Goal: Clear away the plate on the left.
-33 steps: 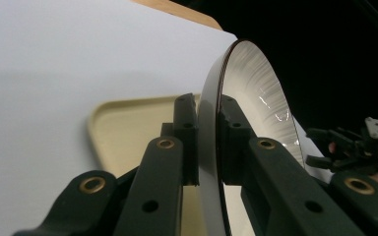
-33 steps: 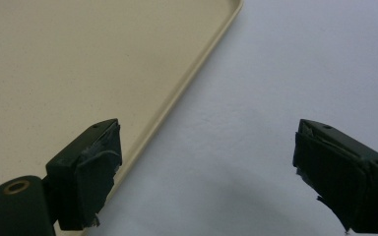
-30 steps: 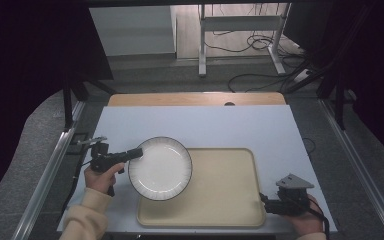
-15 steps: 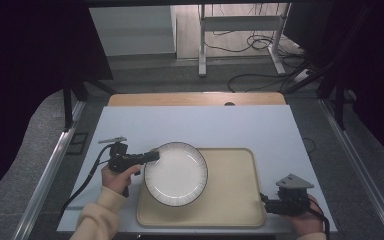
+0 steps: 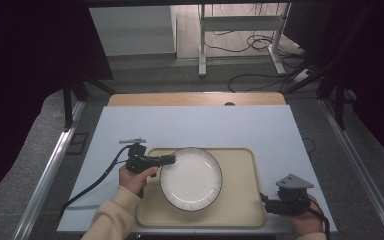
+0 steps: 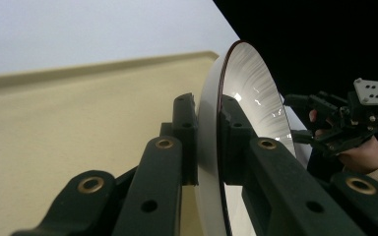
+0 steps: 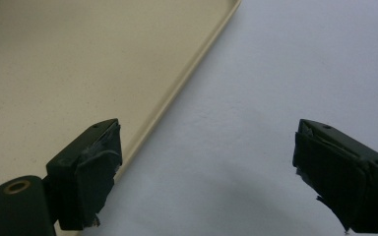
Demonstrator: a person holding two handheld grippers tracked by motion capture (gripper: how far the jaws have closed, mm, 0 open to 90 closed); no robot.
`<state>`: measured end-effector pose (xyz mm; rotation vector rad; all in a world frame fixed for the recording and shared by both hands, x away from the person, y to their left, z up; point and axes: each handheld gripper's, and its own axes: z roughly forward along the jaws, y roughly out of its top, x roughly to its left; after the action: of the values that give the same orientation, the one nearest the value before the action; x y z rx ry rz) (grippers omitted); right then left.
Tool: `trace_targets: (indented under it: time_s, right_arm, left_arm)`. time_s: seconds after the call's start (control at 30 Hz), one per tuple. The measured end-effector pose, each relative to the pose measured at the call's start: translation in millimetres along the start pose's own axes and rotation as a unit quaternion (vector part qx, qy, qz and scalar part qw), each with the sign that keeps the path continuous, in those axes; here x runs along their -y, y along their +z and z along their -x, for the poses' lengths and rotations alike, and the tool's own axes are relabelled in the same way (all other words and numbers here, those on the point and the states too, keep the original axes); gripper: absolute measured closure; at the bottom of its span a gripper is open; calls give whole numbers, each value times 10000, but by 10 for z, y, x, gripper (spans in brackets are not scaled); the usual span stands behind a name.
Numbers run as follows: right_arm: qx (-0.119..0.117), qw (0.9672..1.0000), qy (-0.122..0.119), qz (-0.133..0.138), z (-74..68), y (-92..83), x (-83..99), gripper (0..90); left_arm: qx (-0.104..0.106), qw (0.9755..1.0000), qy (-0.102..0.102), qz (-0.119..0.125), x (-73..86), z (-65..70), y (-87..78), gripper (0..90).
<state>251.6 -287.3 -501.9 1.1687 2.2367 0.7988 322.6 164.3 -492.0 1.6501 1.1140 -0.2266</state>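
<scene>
Right claw (image 5: 266, 201) is resting near the tabletop's (image 5: 190, 127) front edge with jaws spread wide and nothing between them, just beside the tray's (image 5: 240, 200) right rim. Left claw (image 5: 171, 159) is clenching the white plate (image 5: 191, 178) by its left rim, pads on both faces, and the plate is sitting over the tray's middle.
</scene>
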Motion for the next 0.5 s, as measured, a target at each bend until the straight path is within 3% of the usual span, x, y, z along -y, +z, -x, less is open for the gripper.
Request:
trace_targets:
  time_s: [0.27,0.5]
  right_arm:
    - [-7,10000,-10,-23,2,5,2,117]
    - [-5,10000,-23,-30,2,6,7,117]
  left_arm:
    - [18,9998,-5,-219,32,11,212,810]
    - [-103,9993,-112,-333,96,-62,373,805]
